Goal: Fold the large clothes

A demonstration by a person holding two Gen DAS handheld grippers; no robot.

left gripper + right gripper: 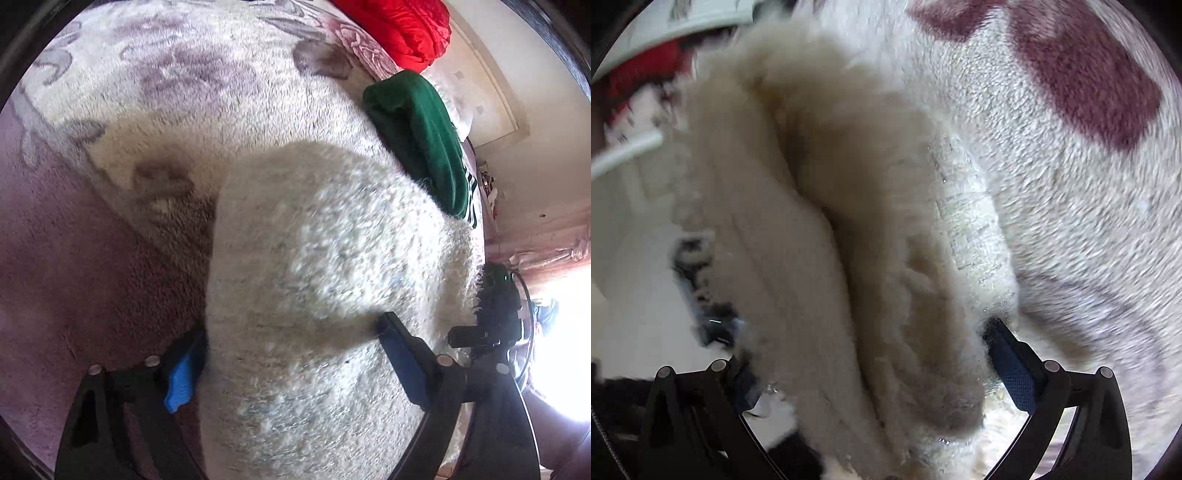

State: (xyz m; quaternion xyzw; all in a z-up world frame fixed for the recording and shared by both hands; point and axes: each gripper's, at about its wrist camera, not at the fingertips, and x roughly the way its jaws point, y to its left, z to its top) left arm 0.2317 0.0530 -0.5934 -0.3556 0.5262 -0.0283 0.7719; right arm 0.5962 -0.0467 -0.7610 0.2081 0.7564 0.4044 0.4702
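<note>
A fluffy cream-white garment (325,266) fills the middle of the left wrist view, bunched into a thick roll over the bed. My left gripper (291,354) has the roll between its blue-padded fingers (402,354) and is shut on it. In the right wrist view the same garment (857,236) hangs in thick folds, blurred by motion. My right gripper (875,373) is shut on a bundle of it; the right pad (1012,365) presses its edge and the left finger is mostly hidden by fabric.
A plush blanket (166,74) with mauve flower patterns covers the bed; it also shows in the right wrist view (1089,184). A folded dark green garment (424,136) and a red garment (402,29) lie at the far edge. A bright window (561,332) is at right.
</note>
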